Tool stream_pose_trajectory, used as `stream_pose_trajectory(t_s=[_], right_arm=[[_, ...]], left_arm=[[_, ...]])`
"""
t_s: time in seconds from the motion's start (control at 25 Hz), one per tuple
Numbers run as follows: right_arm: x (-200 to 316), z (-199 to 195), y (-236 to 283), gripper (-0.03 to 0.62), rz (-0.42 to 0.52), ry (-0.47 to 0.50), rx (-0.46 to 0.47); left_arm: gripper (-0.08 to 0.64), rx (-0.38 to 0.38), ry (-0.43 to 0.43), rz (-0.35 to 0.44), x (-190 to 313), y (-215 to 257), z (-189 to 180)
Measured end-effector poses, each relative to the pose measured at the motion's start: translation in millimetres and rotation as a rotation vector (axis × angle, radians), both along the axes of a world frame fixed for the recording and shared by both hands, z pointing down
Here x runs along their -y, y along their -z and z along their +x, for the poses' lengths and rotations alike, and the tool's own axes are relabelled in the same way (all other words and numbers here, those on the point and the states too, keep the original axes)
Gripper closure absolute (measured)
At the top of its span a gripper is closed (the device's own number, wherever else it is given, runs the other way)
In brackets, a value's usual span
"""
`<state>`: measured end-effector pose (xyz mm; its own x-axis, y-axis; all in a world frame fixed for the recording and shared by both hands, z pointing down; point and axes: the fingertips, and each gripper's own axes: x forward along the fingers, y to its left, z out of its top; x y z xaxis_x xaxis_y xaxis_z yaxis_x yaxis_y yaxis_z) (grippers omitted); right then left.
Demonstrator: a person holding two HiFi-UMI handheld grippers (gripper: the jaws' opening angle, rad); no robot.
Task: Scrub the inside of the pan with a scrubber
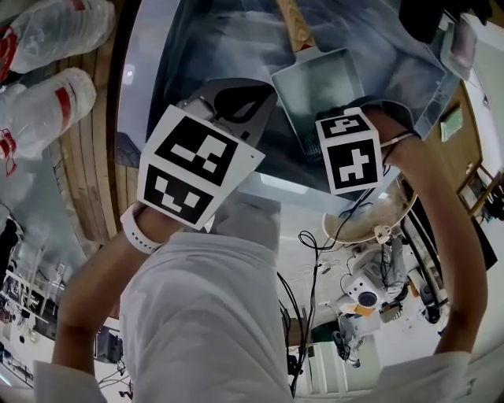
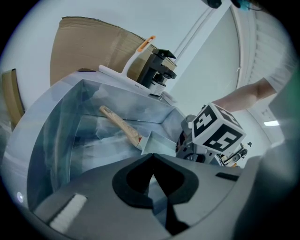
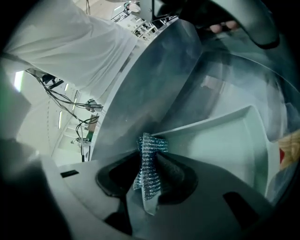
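Observation:
A rectangular metal pan with a wooden handle lies in the steel sink. My right gripper is shut on a silvery mesh scrubber, held at the pan's near rim. In the head view its marker cube hides the jaws. My left gripper is shut with nothing in it. It hovers over the sink to the left of the pan, with its jaws apart from the pan. The left gripper view also shows the wooden handle and the right gripper's cube.
Two wrapped plastic bottles lie on the wooden counter left of the sink. A black appliance and brown cardboard stand behind the sink's far wall. A round metal bowl and cables sit below the sink's front edge.

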<state>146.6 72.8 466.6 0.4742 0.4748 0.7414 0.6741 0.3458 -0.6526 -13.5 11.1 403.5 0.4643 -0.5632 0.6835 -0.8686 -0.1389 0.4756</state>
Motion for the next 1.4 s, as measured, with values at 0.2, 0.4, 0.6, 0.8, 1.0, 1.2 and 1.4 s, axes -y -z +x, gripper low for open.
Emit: stream_pose_trajectory(t_s=[0.2,0.4,0.6,0.8,1.0,1.2,1.4], right_arm=[[-5.8,2.4,10.7,0.486,-0.002,-0.01,-0.016],[-13.4,10.9,38.0,0.486,-0.041,0.006,-0.059],[-6.2,1.1,69.1,0.486,0.005,-0.104,0.006],[3.5,-25.4,116.4,0.486,0.096,-0.333,0.164],[11.8,-48.5,177.3,0.486,0.165,-0.611,0.343],[21.6,-71.1,239.3,0.485,0.182,-1.011,0.561],[36.7,-71.0,285.2,0.479,0.198,-1.337,0.715]], left_arm=[[0.555,0.009,-0.004,0.015,-1.8,13.8,-0.5],[0.555,0.029,-0.018,0.034,-1.8,33.5,-2.4],[0.555,0.04,-0.028,0.066,-0.3,57.8,-3.0],[0.555,0.044,-0.007,0.107,-6.1,91.0,-6.8],[0.555,0.065,-0.021,0.161,-7.7,131.1,-13.7],[0.555,0.084,-0.029,0.217,-4.4,171.6,-22.9],[0.555,0.088,-0.042,0.262,-2.3,201.5,-21.3]])
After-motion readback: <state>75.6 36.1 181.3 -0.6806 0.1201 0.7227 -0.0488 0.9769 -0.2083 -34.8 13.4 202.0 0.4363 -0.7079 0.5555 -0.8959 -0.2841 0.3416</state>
